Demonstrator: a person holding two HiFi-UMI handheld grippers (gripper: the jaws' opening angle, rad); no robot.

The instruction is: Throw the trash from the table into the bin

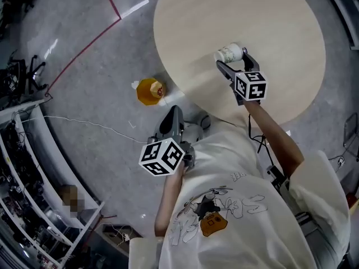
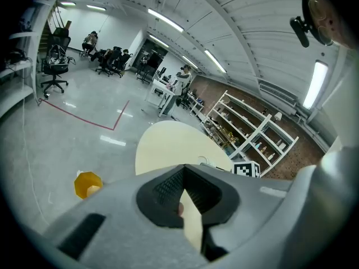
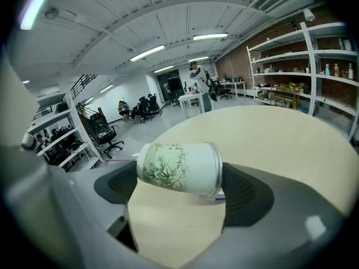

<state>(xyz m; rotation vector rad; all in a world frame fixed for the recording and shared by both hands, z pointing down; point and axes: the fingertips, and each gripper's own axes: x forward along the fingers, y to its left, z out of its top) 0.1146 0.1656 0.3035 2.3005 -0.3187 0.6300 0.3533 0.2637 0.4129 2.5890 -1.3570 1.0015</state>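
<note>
Right gripper (image 1: 234,61) wide open, empty, straddling tipped paper cup (image 3: 179,168). We'd close gently mid-body; thin wall likely crushes. Left gripper (image 2: 188,198) near-closed, empty. Bin (image 1: 148,91) at cup's 9 o'clock.

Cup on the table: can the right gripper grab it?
Probably yes. The cup lies on its side right between the right gripper's spread jaws, with bare table around and nothing in the way. Whether they pinch it yet, I can't tell.
</note>
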